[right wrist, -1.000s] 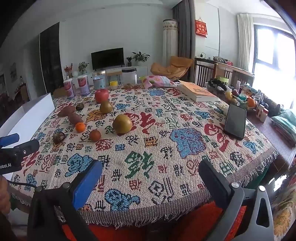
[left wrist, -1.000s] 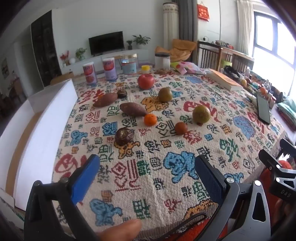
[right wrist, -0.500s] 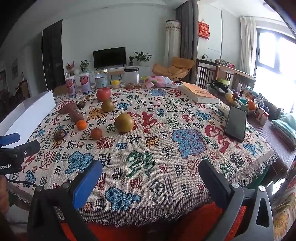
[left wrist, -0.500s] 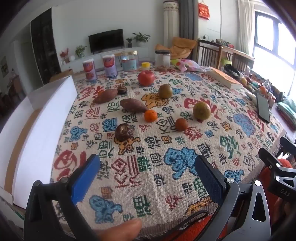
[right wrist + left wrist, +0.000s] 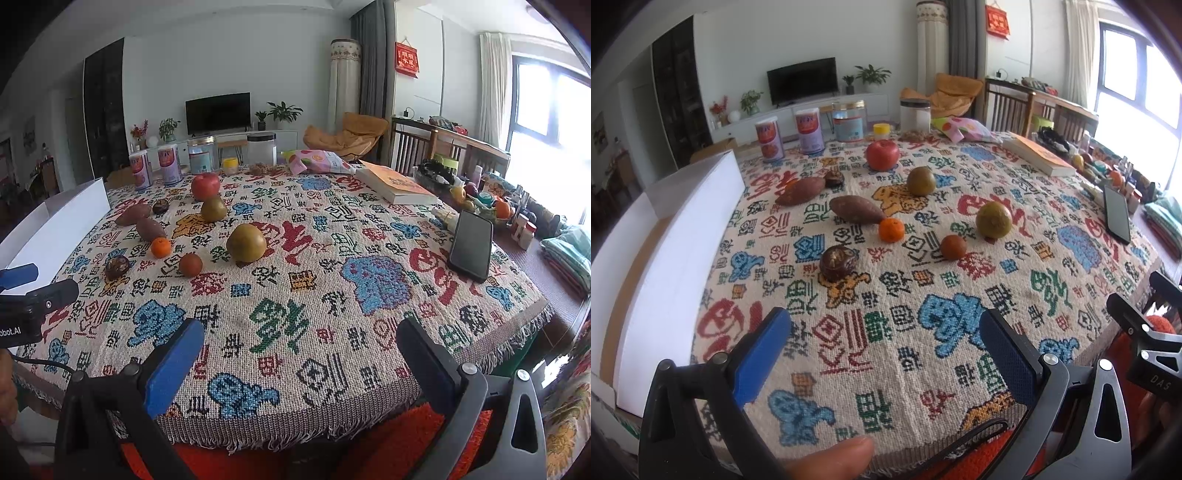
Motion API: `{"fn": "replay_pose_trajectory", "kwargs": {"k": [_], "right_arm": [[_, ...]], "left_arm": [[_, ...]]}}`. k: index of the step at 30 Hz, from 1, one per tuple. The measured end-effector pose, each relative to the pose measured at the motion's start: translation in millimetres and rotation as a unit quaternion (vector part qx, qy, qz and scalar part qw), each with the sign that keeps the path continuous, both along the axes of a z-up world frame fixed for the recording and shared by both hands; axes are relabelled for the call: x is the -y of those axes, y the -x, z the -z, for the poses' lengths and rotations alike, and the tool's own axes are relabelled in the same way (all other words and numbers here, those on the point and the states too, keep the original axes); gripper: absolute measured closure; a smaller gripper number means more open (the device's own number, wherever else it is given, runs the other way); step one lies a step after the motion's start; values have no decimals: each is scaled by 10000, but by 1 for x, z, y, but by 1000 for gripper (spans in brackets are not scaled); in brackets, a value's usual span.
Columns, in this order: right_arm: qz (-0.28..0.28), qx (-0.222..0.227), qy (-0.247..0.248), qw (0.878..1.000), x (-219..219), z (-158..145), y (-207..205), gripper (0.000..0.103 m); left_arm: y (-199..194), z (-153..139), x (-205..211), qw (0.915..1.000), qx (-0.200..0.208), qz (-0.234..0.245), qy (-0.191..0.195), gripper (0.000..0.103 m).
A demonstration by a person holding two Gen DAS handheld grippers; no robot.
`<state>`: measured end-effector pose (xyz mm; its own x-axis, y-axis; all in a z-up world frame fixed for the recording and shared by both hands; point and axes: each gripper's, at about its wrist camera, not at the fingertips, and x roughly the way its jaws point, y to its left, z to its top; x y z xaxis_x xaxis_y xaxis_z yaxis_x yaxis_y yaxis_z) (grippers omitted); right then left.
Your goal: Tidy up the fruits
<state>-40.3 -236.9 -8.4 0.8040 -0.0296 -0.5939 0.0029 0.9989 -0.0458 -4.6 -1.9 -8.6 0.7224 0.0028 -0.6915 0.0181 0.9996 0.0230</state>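
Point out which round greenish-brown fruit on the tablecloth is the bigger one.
The large greenish-brown round fruit beside the small reddish-brown fruit; the smaller greenish-brown fruit sits farther back, near the red apple.

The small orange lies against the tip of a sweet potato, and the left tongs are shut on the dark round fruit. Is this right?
Not quite. The small orange does lie against the sweet potato, but the left tongs are open and empty, short of the dark round fruit. The left wrist view shows it.

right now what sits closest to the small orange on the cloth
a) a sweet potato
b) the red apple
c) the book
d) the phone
a: the sweet potato tapers to a tip right beside the small orange, while the red apple, phone and book lie well away.
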Motion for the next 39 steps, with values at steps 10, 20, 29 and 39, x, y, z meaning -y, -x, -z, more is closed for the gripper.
{"fn": "replay_pose_trajectory", "kwargs": {"k": [10, 20, 29, 39], "right_arm": [[7, 37, 31, 10000, 0, -1, 1, 0], [3, 53, 51, 10000, 0, -1, 2, 0], [2, 52, 56, 10000, 0, -1, 2, 0], [14, 57, 55, 10000, 1, -2, 2, 0]], "left_arm": [[1, 0, 1, 10000, 26, 12, 15, 1], [1, 0, 2, 10000, 15, 15, 20, 1], [2, 0, 2, 10000, 14, 2, 31, 1], [2, 0, 1, 10000, 17, -3, 29, 1]]}}
